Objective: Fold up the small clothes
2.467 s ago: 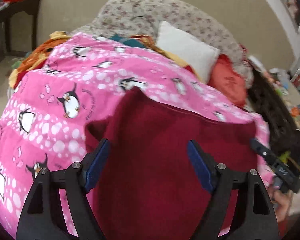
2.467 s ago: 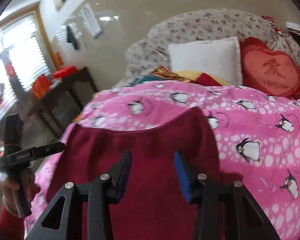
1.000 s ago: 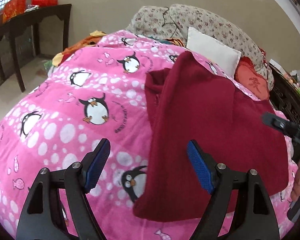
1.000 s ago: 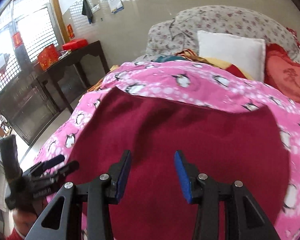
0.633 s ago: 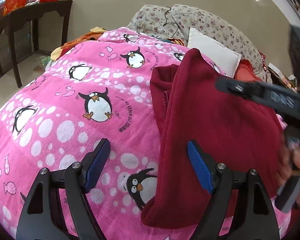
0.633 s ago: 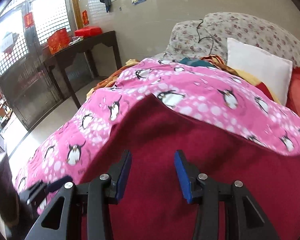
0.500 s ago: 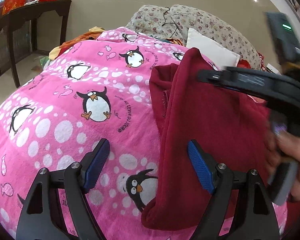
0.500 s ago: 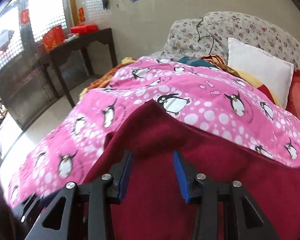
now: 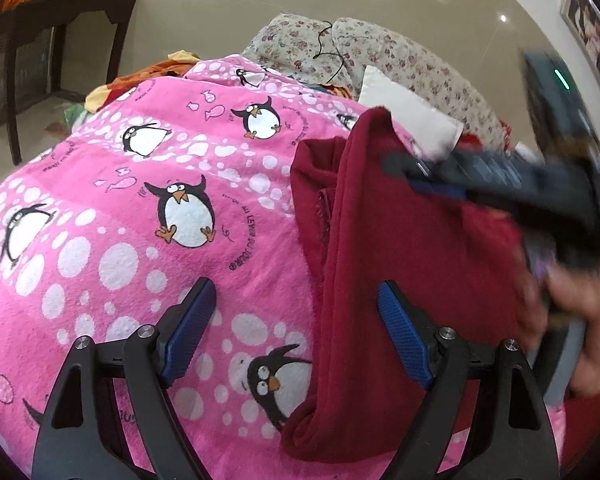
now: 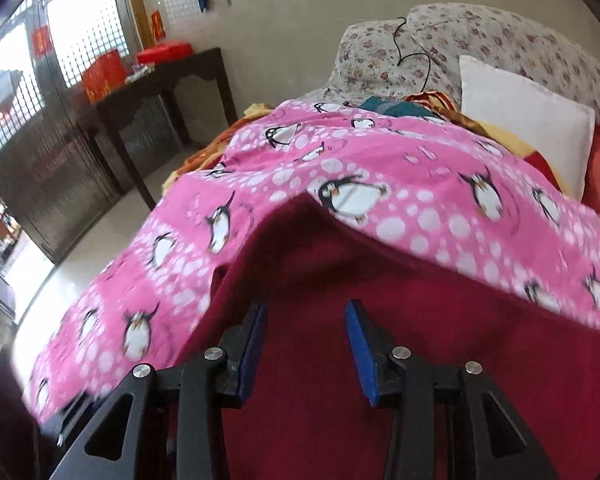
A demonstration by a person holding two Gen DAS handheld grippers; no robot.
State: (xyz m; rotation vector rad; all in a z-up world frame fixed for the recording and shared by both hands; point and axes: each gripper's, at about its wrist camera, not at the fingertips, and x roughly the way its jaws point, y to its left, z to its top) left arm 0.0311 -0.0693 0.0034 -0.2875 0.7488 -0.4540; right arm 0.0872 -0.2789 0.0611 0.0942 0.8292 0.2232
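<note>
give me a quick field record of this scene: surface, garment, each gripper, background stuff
surface: pink penguin blanket spread over a bed
garment: dark red garment lying on the blanket, its left edge doubled over
left gripper: left gripper open, nothing between the pads, above the garment's left edge
right gripper: right gripper jaws apart, over the red cloth; grip not clear
right hand: hand blurred, at the garment's right side
background: white pillow, floral cushion, dark side table

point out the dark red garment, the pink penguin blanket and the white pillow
dark red garment (image 9: 416,264), left wrist view, middle of its folded body
pink penguin blanket (image 9: 112,216), left wrist view, bare spotted patch
white pillow (image 10: 528,128), right wrist view, centre of its face
</note>
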